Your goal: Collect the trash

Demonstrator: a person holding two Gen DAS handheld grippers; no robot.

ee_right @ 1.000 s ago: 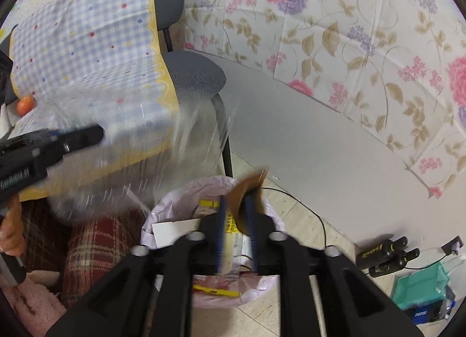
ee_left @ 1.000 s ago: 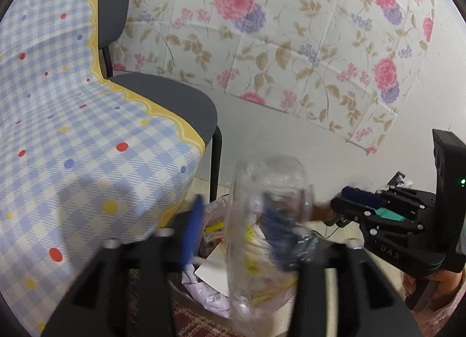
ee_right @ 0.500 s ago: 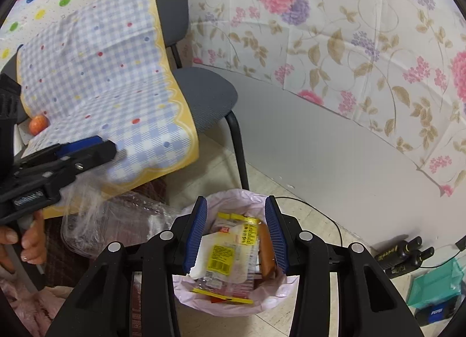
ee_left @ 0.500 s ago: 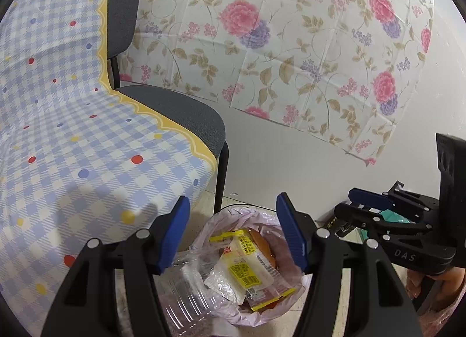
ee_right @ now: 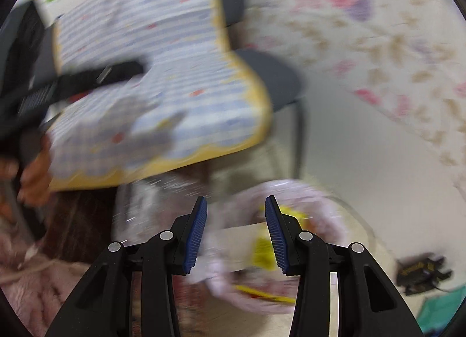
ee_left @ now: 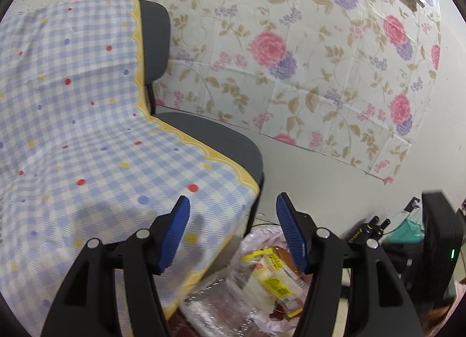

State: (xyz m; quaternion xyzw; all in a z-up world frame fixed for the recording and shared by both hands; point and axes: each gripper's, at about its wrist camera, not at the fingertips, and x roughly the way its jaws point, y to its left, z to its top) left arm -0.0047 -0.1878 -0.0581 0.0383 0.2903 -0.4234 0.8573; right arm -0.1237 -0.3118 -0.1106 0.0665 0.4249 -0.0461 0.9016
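Left wrist view: our left gripper [ee_left: 233,214] now stands with fingers spread and empty, where a second ago it carried a crumpled clear plastic container [ee_left: 221,305]. That container now lies against the pink plastic trash bag [ee_left: 262,235], beside yellow-labelled wrappers [ee_left: 273,276] inside it. In the blurred right view, our right gripper [ee_right: 236,220] is likewise released, its brown scrap gone. Both pieces look delivered.

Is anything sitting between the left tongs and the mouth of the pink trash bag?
Nothing visible does. The left tongs are open and empty, above the pink trash bag, whose mouth is open with wrappers inside. A crumpled clear plastic container lies beside the bag, under the checked cloth's edge, not over the opening.
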